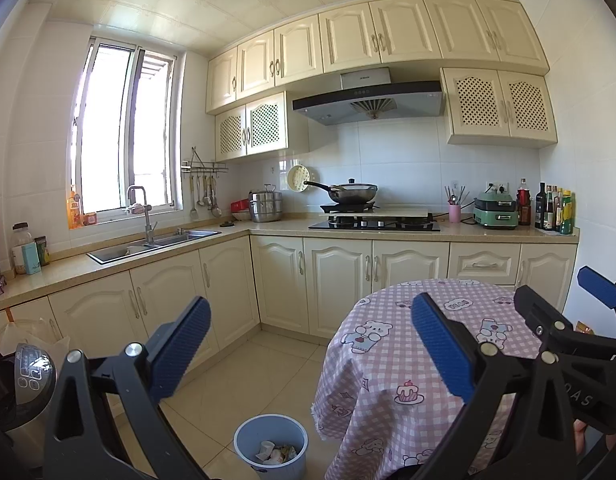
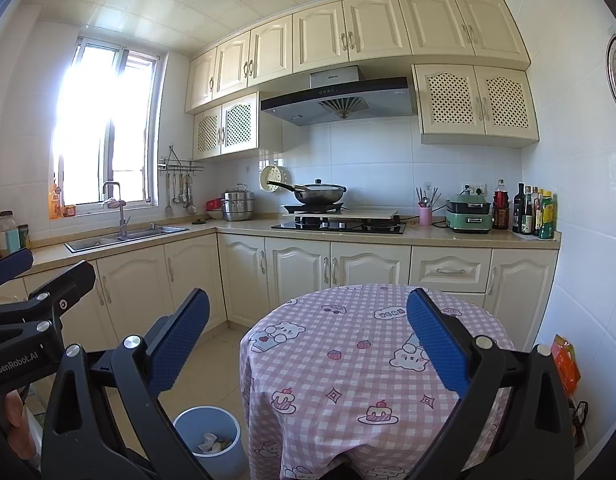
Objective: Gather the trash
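A blue trash bin (image 1: 271, 447) stands on the tiled floor left of a round table with a pink checked cloth (image 1: 420, 360). The bin holds crumpled paper and wrappers (image 1: 275, 453). It also shows in the right wrist view (image 2: 210, 440), as does the table (image 2: 348, 364). I see no trash on the tabletop. My left gripper (image 1: 308, 354) is open and empty, held above the bin and the table's left edge. My right gripper (image 2: 305, 346) is open and empty above the table. Each gripper shows at the edge of the other's view.
Cream kitchen cabinets run along the back with a sink (image 1: 153, 245), a hob with a wok (image 1: 374, 222) and bottles (image 1: 554, 210). A rice cooker (image 1: 19, 384) stands at lower left. An orange packet (image 2: 566, 364) lies right of the table.
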Motion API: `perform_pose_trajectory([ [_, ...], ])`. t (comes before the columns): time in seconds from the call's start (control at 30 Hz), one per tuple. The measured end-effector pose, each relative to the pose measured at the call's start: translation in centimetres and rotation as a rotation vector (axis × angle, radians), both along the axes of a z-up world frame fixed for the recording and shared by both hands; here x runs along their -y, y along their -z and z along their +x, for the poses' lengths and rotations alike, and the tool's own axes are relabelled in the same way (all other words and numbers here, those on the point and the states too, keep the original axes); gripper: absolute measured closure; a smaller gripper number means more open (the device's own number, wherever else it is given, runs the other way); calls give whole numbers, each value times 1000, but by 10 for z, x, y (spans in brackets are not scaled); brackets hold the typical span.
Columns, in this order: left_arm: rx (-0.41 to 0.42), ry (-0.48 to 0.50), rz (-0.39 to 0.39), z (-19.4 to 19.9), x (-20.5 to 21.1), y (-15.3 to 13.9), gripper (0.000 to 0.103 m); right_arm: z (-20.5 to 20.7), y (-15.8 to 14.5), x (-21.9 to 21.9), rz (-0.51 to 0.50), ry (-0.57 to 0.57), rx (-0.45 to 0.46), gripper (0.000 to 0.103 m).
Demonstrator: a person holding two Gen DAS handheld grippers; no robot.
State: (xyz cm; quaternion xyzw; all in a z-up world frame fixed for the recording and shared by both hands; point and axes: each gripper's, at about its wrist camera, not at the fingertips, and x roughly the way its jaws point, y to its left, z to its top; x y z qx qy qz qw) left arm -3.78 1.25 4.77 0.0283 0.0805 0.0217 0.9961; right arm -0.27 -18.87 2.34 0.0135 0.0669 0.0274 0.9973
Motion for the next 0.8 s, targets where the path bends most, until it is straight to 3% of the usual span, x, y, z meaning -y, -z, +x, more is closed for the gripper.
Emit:
perform_pose_trajectory([
  [0.8,-9,-5,0,2,-2,8,5,2,3,0,-1,-5,-5,8],
])
